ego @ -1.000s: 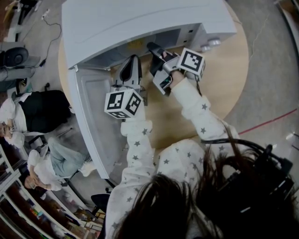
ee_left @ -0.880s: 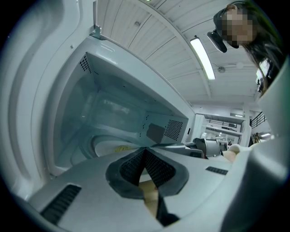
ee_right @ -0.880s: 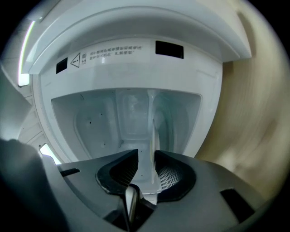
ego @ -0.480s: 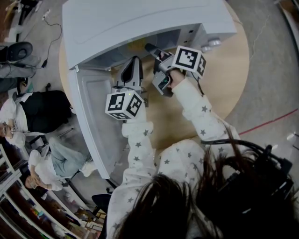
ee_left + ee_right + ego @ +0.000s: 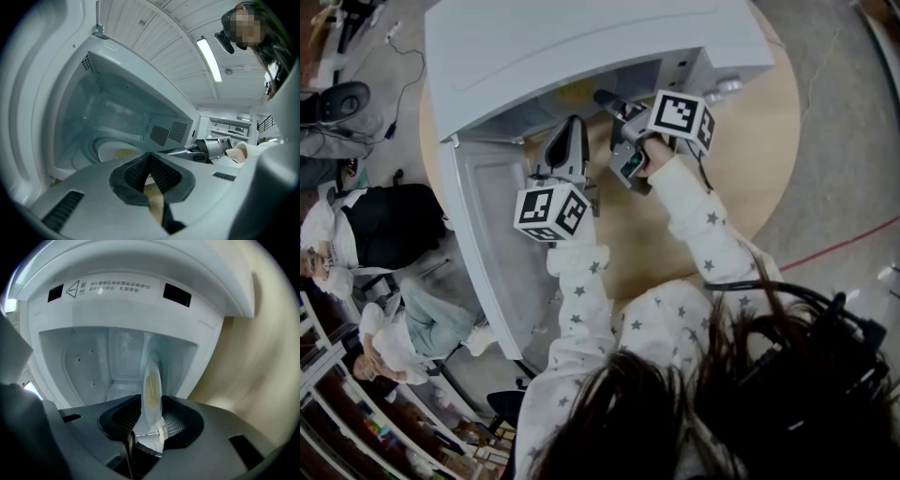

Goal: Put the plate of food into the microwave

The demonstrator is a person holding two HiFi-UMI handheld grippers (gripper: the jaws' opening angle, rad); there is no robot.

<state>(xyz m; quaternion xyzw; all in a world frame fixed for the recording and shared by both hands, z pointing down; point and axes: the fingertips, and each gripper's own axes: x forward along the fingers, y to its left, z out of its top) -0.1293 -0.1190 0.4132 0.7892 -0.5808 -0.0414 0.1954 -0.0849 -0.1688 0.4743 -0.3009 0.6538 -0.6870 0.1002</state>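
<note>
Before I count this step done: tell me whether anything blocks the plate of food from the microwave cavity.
Nothing visible does. The round white plate of yellow food already lies inside the open white microwave. The right gripper has its jaws apart on either side of the plate's rim; the left gripper, shut, is outside the cavity.

- A round wooden table [image 5: 759, 141] stands on a grey floor [image 5: 853, 141].
- A red line [image 5: 839, 246] crosses the floor at right.
- A black cable [image 5: 405, 70] lies at upper left.
- A strip light [image 5: 209, 60] is mounted on the panelled ceiling [image 5: 159, 28].
</note>
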